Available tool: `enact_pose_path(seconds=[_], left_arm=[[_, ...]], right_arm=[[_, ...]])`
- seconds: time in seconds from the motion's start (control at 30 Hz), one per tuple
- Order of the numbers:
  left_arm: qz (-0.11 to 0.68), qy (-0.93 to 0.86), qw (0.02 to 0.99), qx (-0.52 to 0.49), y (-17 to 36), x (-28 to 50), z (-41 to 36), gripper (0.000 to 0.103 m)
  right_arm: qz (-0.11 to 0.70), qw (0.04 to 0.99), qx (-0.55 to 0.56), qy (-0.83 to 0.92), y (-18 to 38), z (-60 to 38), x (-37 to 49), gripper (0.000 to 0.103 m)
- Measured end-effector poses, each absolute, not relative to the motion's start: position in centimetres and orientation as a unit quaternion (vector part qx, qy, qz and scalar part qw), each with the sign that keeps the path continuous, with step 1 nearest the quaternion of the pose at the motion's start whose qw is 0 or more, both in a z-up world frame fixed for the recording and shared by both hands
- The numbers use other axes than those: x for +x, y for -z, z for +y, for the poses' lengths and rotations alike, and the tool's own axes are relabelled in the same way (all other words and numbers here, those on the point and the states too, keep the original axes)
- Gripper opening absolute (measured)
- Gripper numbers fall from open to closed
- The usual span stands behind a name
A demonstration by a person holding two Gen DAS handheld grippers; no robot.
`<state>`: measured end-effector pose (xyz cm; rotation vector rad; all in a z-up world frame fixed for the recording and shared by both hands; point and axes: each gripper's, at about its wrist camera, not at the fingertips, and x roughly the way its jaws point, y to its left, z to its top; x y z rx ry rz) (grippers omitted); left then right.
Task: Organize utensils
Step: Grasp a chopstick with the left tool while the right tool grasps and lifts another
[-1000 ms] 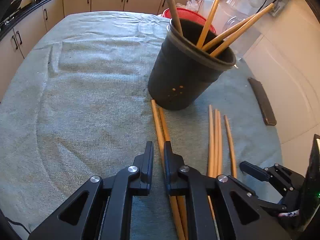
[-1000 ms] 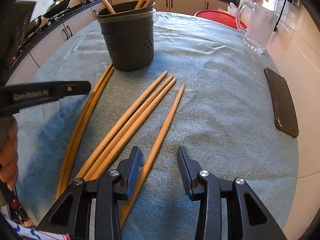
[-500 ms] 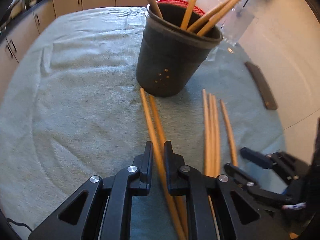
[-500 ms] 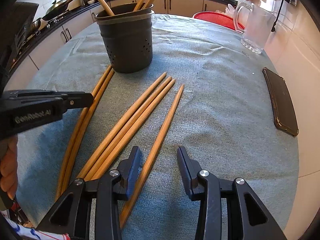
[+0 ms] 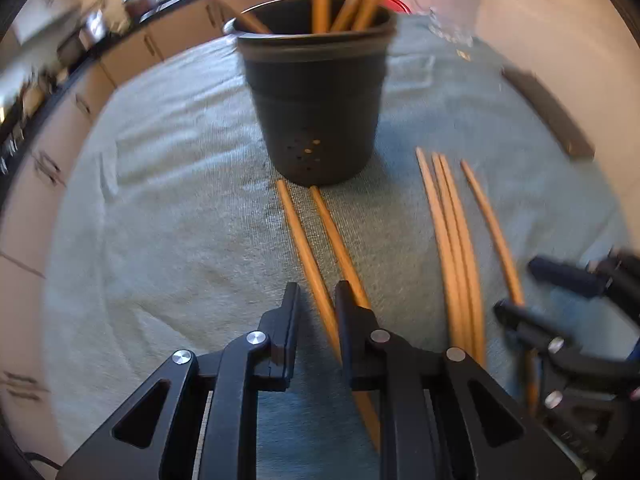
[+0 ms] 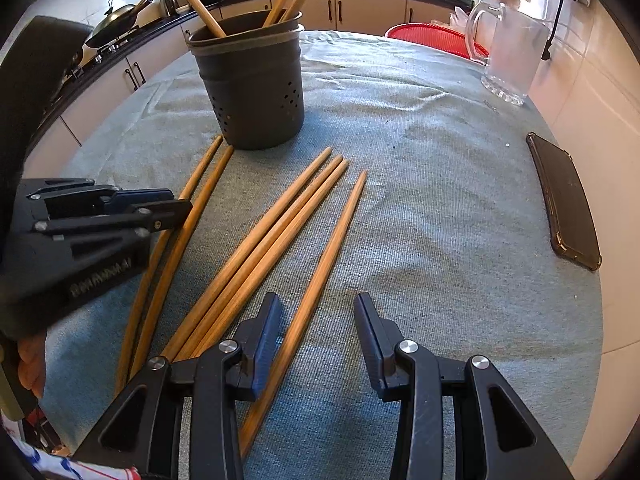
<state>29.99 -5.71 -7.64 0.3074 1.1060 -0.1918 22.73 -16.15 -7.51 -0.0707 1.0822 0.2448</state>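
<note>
Wooden chopsticks, long and tan, are lying in three groups on the grey-green cloth-covered bench (image 6: 440,184): a pair (image 6: 188,216) at the left with far tips just beside the holder base, a touching set of three (image 6: 276,224) in the middle, and a single stick (image 6: 332,248) lying apart to the right.

Dark grey perforated plastic utensil holder (image 6: 256,92) is standing upright at the far centre of the bench, carrying several more wooden sticks (image 6: 192,0) that are leaning out over its rim.

Left hand-held gripper (image 5: 316,300) is sitting low over the near part of the pair, its black fingers narrowly parted. One stick (image 5: 308,256) of the pair is passing between the fingers; the other (image 5: 340,240) is running under the right finger. Whether the pads are pressing on the stick cannot be told; the left view is blurred.

Right hand-held gripper (image 6: 316,320) is standing released, jaws wide apart, straddling the near part of the single stick without touching it.

Black rectangular phone (image 6: 564,200) is lying flat near the right edge of the bench.

Clear glass jug (image 6: 508,60) is standing at the far right, with a red mesh basket (image 6: 432,38) just behind it.
</note>
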Motion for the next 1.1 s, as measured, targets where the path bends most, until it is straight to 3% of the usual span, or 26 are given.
enact_pose_path(seconds=[0.1, 0.17, 0.2, 0.33, 0.67, 0.73, 0.8, 0.9, 1.1], left_arm=[[0.523, 0.090, 0.831, 0.167, 7.5, 29.0, -5.3, 0.007], [0.527, 0.092, 0.828, 0.165, 7.5, 28.4, -4.0, 0.007], [0.532, 0.097, 0.827, 0.157, 7.3, 27.6, -3.0, 0.007], [0.552, 0.094, 0.818, 0.131, 7.7, 25.2, 0.8, 0.007], [0.600, 0.103, 0.784, 0.124, 7.7, 27.2, 1.5, 0.008], [0.611, 0.108, 0.775, 0.121, 7.8, 27.7, 1.5, 0.008], [0.621, 0.113, 0.767, 0.119, 7.8, 28.3, 1.5, 0.009], [0.633, 0.118, 0.756, 0.118, 8.0, 28.9, 1.7, 0.010], [0.644, 0.156, 0.733, 0.154, 7.9, 29.4, 0.7, 0.021]], right_arm=[[0.522, 0.844, -0.050, -0.113, 7.5, -16.0, 22.7, 0.039], [0.531, 0.838, -0.053, -0.111, 7.4, -16.5, 22.7, 0.019], [0.539, 0.833, -0.048, -0.113, 7.4, -17.1, 22.7, 0.016], [0.566, 0.816, 0.002, -0.120, 7.4, -20.6, 22.5, 0.011], [0.637, 0.765, -0.016, -0.095, 7.6, -21.2, 23.9, 0.012], [0.648, 0.756, -0.052, -0.077, 7.6, -20.2, 24.7, 0.014], [0.652, 0.751, -0.088, -0.058, 7.6, -19.3, 25.4, 0.024], [0.662, 0.738, -0.123, -0.045, 7.7, -18.0, 26.6, 0.025], [0.705, 0.693, -0.135, -0.065, 8.2, -17.4, 29.3, 0.025]])
